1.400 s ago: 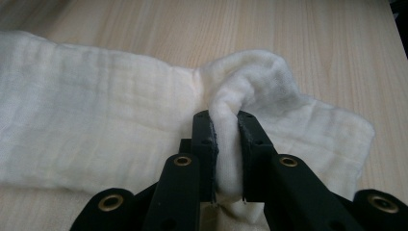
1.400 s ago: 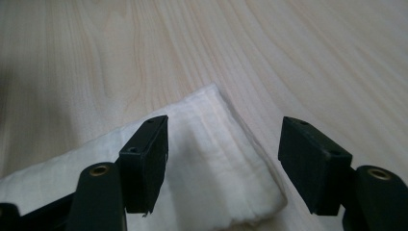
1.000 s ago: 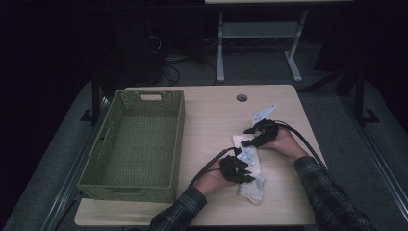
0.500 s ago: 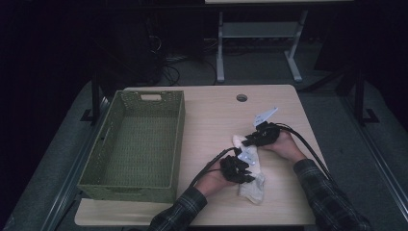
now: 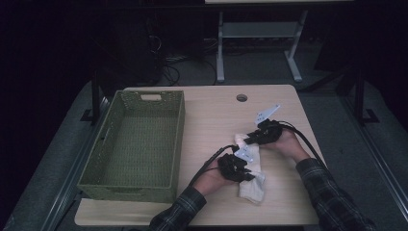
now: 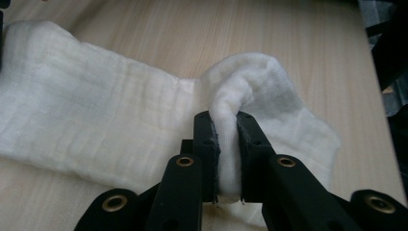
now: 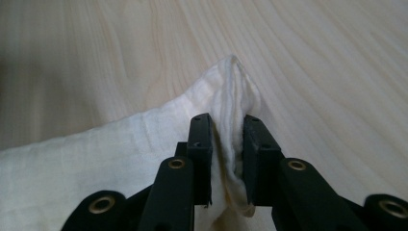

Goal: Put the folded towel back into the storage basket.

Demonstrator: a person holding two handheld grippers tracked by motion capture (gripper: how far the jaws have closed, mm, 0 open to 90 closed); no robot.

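1. A green woven basket on the left part of the wooden table. Nothing inside, just the bare woven floor.
2. A white cloth flat on the table, well to the right of the basket, not in it.
3. Left gripper at the end of the cloth closer to the basket's front corner. Jaws squeezed tight on a bunched fold of the cloth.
4. Right gripper at the far end of the cloth, farther from the basket. Jaws just closed in, now pinching a pointy corner of the cloth.
5. A small round hole in the table top, right of the basket's back corner.
6. Checked sleeves low down, to the right of the basket.
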